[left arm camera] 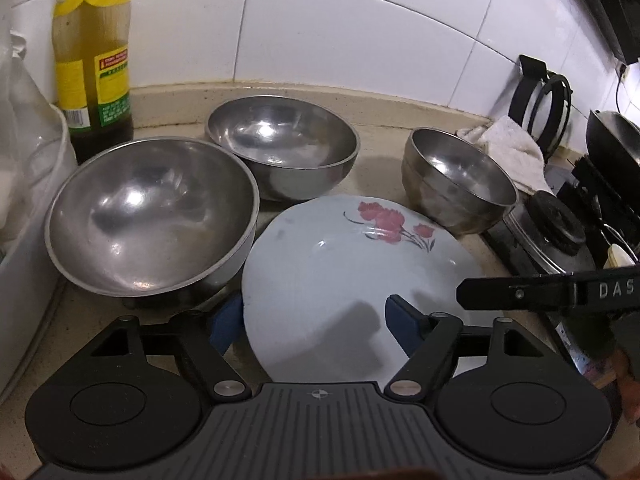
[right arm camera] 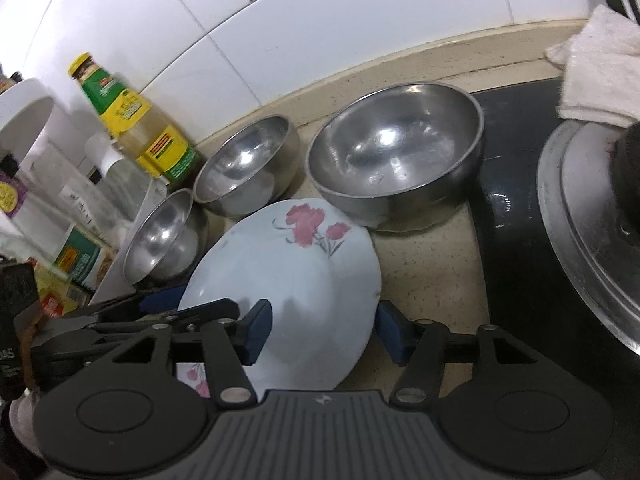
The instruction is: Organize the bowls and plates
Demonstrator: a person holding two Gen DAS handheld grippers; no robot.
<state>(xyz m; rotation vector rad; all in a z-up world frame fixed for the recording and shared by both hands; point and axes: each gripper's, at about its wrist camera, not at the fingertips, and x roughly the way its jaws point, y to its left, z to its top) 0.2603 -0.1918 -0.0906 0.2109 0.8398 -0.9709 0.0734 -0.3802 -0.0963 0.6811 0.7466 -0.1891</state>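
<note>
A white plate with pink flowers (left arm camera: 340, 264) lies on the beige counter, also in the right wrist view (right arm camera: 288, 268). Three steel bowls stand behind it: a large one (left arm camera: 148, 216) at left, a middle one (left arm camera: 280, 144) at the back, a small one (left arm camera: 456, 180) at right. My left gripper (left arm camera: 316, 324) is open, one finger under the plate's left edge, one above its surface. My right gripper (right arm camera: 324, 330) is open, straddling the plate's right edge. In the right wrist view the nearest bowl (right arm camera: 396, 152) is at the upper right.
A sauce bottle (left arm camera: 94, 56) stands at the back left by the tiled wall. A white cloth (left arm camera: 508, 152), a pot lid (right arm camera: 592, 232) and a black stove (right arm camera: 508, 184) are at right. White containers (left arm camera: 24, 184) crowd the left.
</note>
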